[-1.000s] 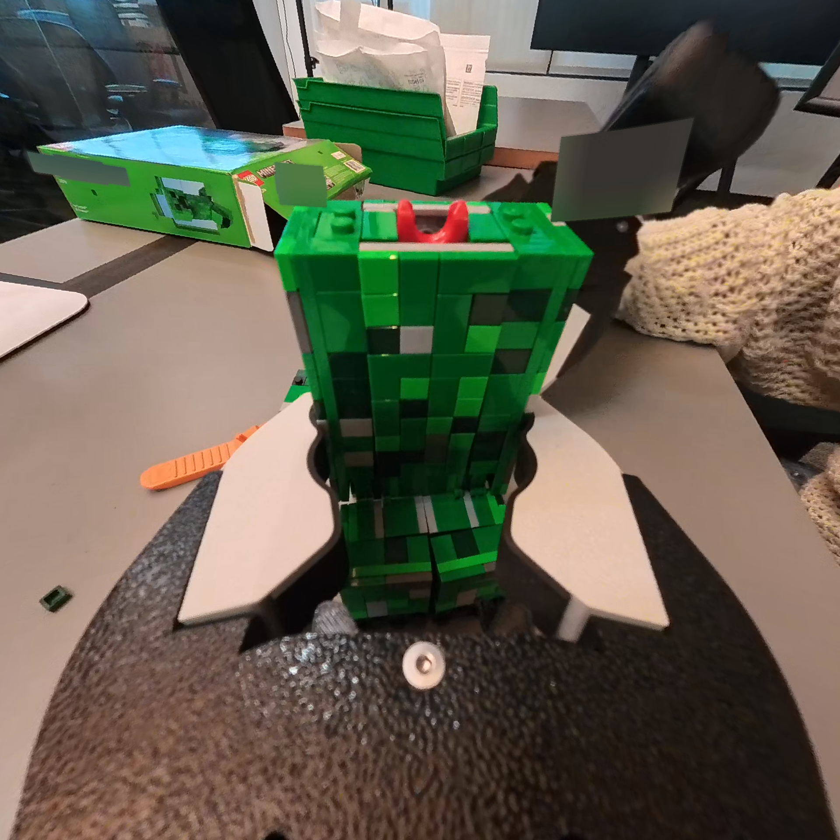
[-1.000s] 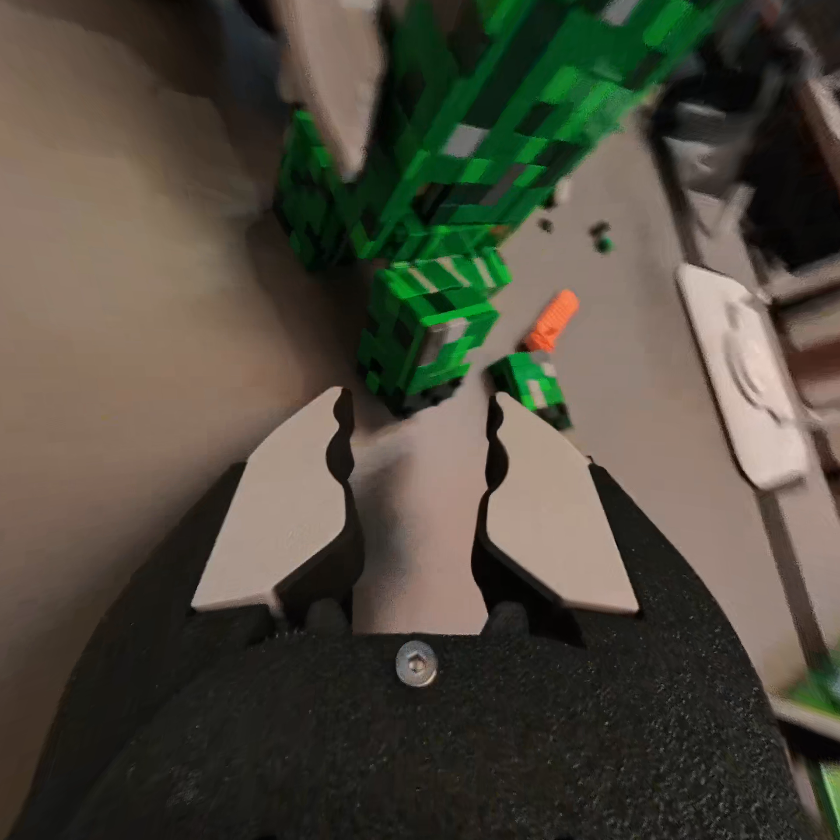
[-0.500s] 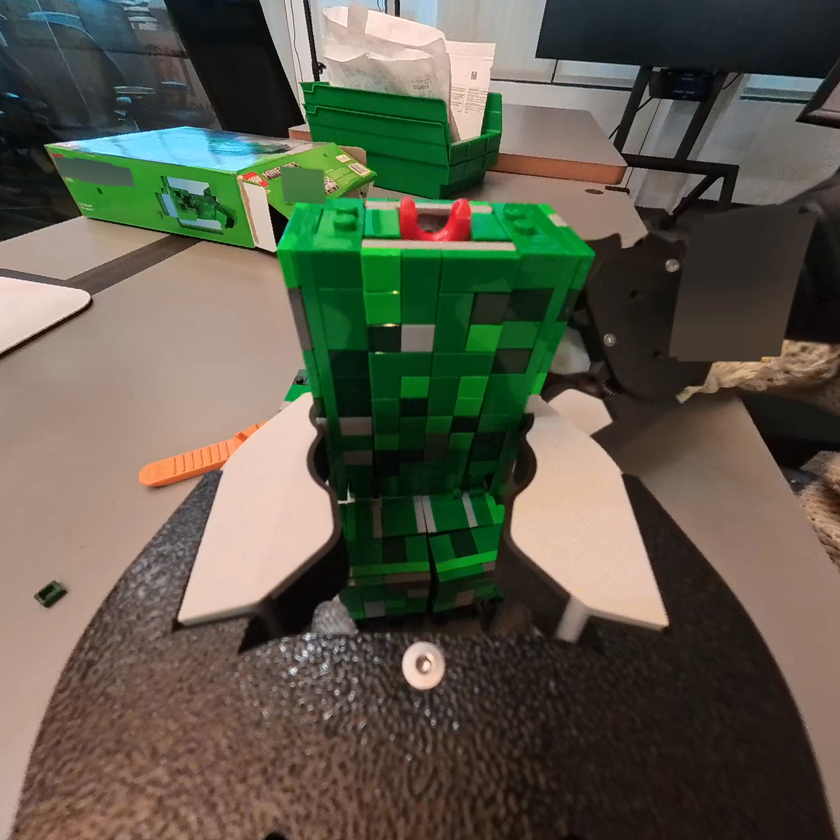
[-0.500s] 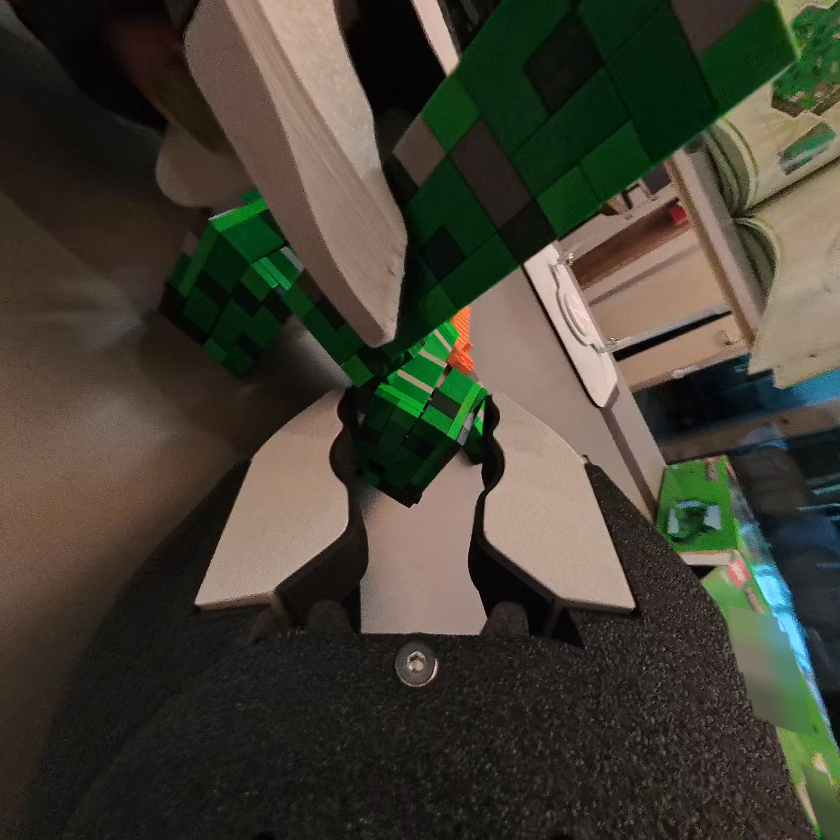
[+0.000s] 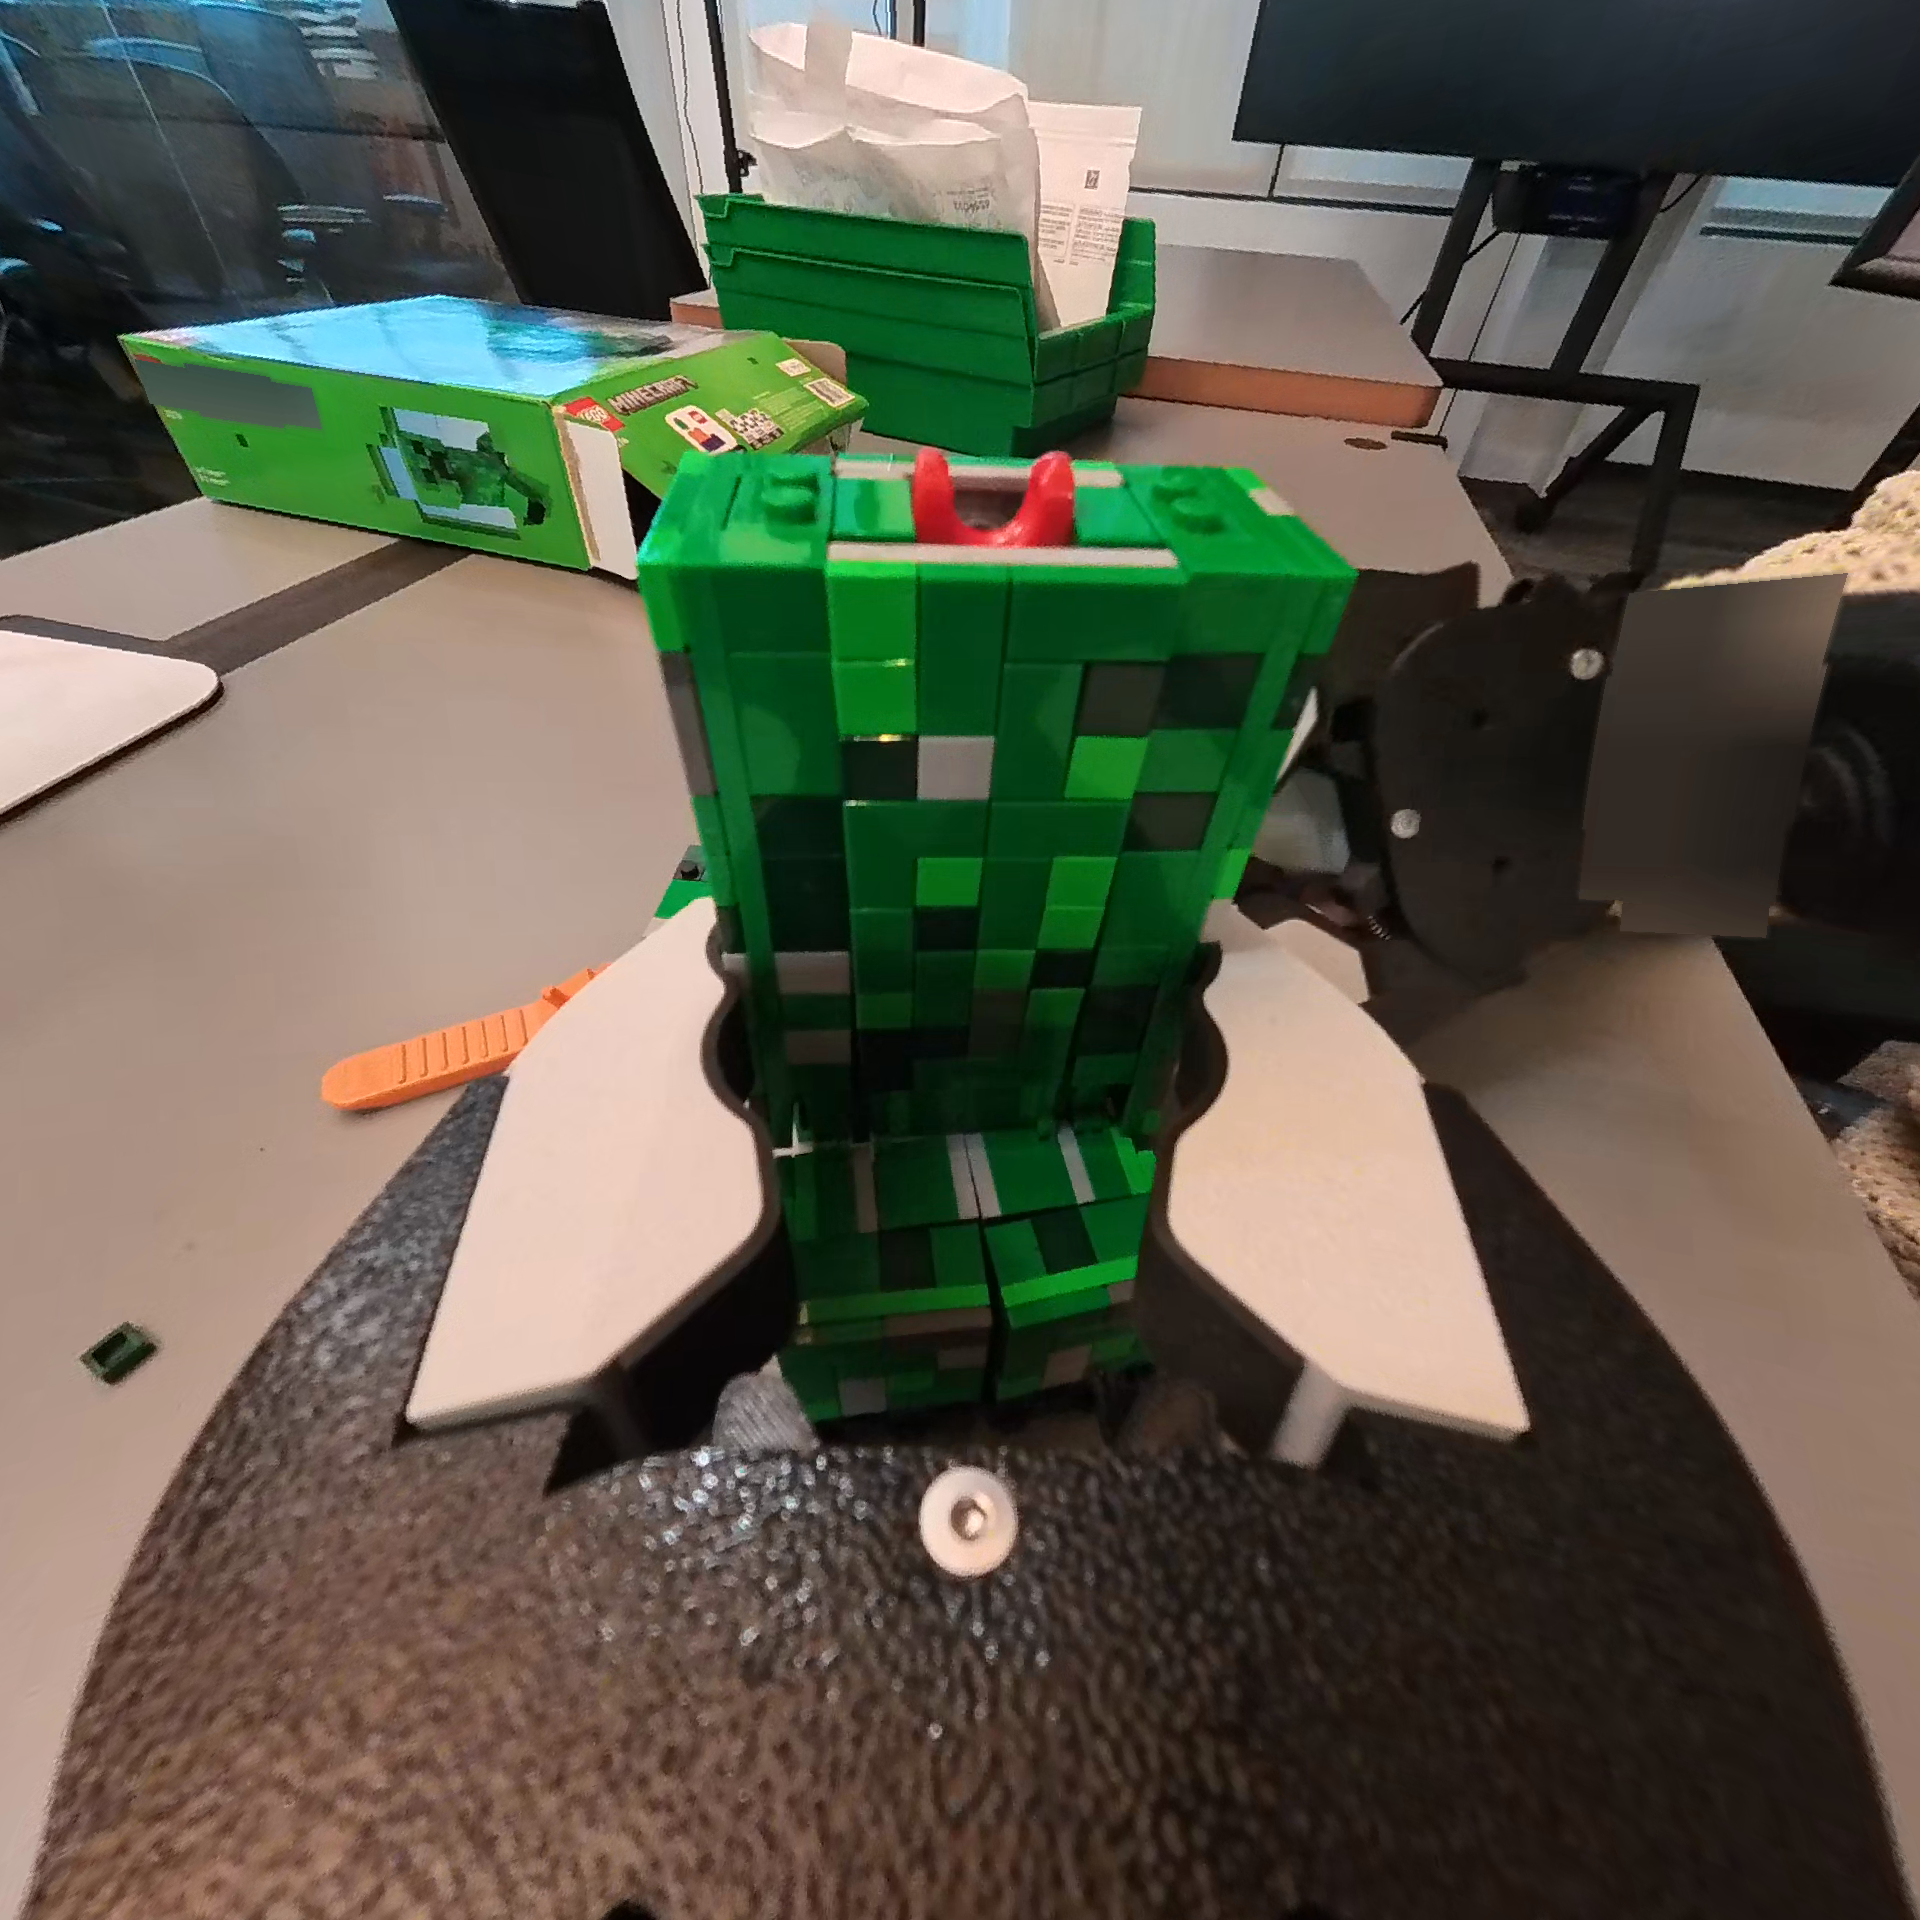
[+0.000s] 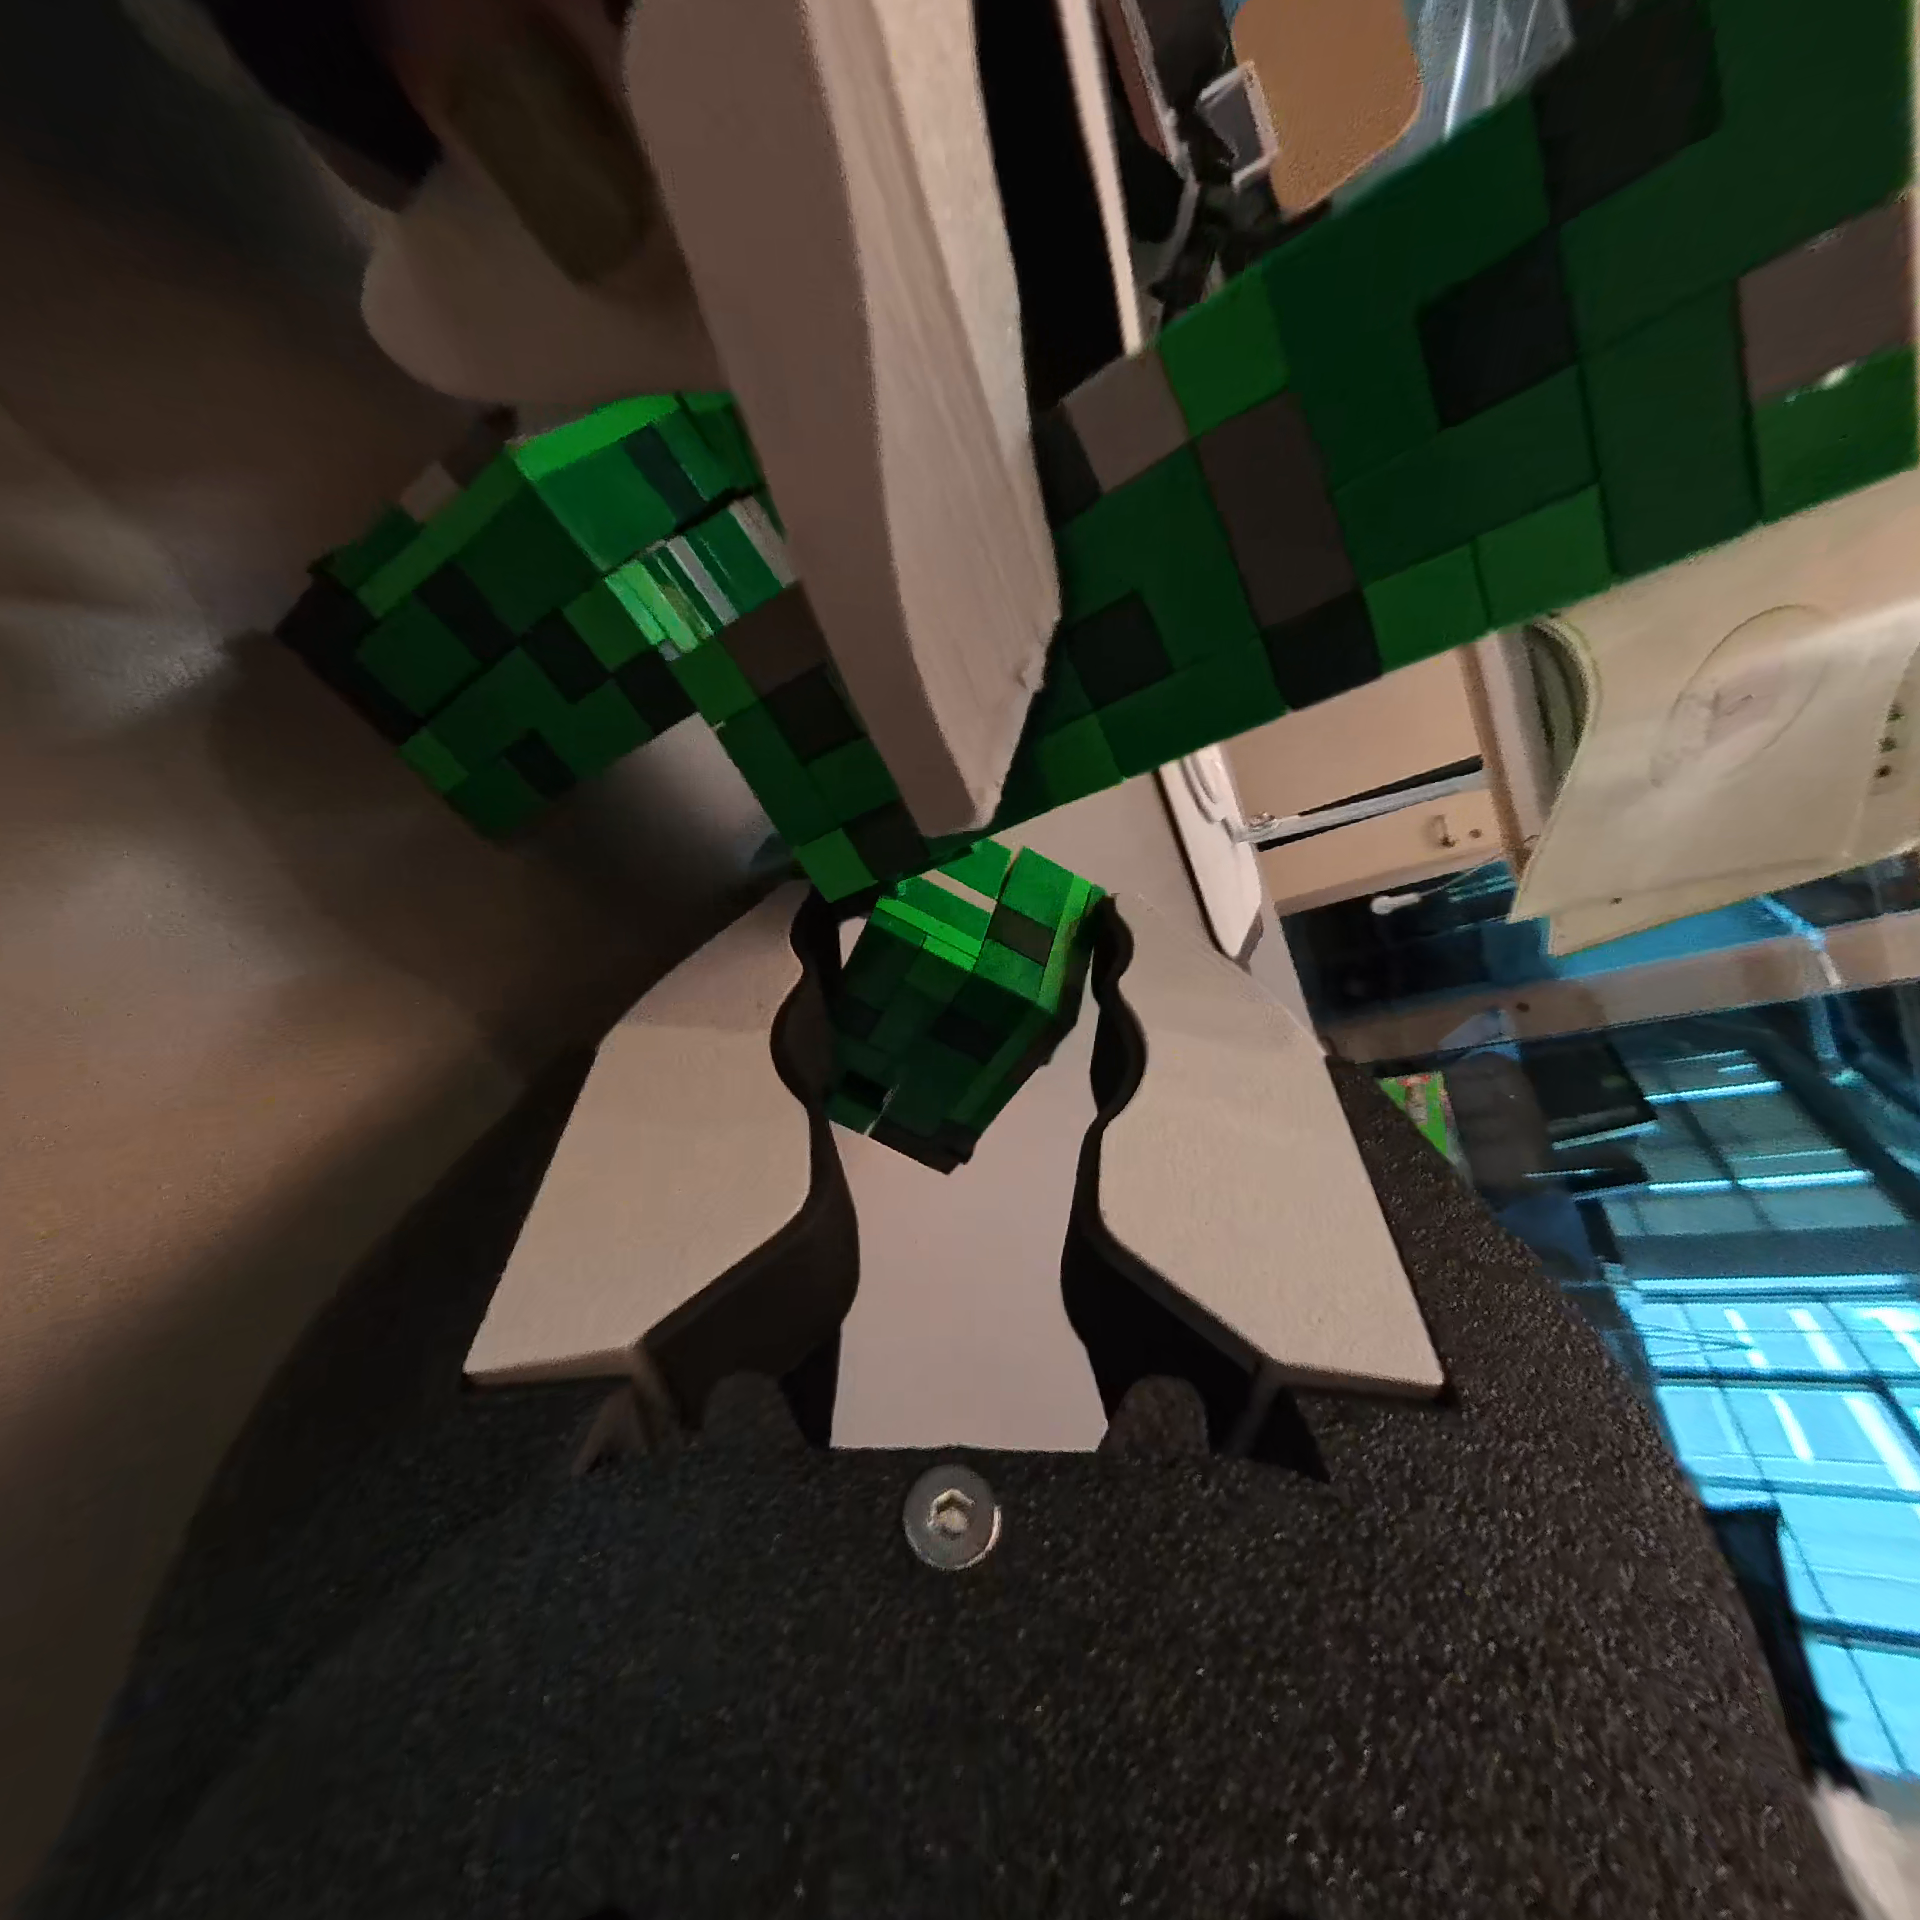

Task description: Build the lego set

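Gripping the rigid, snap-apart model (image 5: 987, 831) low, our left gripper (image 5: 966, 1049) clamps it; right gripper (image 6: 951, 945) straddles a leg (image 6: 951, 1023), contact unclear.

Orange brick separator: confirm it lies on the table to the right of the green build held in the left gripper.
Wrong side. In the left wrist view the orange brick separator lies on the table to the left of the green build, which the left gripper holds.
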Tool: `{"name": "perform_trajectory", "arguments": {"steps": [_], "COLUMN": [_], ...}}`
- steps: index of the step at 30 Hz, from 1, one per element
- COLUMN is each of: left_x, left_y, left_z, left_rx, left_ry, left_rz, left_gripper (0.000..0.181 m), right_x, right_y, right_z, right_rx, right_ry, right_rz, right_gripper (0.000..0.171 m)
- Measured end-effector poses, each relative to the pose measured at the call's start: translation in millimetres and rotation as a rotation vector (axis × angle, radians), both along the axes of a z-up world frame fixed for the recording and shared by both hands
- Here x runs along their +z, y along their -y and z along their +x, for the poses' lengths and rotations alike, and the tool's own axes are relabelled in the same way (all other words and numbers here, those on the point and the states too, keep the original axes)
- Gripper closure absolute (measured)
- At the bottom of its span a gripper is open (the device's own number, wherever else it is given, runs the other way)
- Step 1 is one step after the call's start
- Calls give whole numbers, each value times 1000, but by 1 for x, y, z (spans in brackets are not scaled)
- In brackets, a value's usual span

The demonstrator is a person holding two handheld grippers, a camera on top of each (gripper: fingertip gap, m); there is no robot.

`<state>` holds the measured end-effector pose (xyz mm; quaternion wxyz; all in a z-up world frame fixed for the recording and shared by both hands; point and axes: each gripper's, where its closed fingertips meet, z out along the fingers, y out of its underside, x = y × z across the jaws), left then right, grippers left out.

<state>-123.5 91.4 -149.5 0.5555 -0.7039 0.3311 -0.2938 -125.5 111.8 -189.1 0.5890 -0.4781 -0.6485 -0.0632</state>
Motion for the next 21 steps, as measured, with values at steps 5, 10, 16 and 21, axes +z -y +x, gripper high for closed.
{"name": "perform_trajectory", "arguments": {"steps": [5, 10, 16, 21], "left_x": [0, 0, 0, 0], "left_y": [0, 0, 0, 0], "left_z": [0, 0, 0, 0], "left_rx": [0, 1, -4, -6], "left_ry": [1, 1, 3, 3], "left_rz": [0, 1, -3, -4], "left_gripper": [101, 101, 101, 101], "right_x": [3, 4, 3, -4], "right_y": [-1, -1, 1, -4], "right_z": [-1, -2, -3, -4], "right_rx": [13, 26, 45, 23], "right_ry": [57, 75, -6, -8], "right_rz": [110, 138, 74, 10], "right_gripper": [126, 127, 122, 110]}}
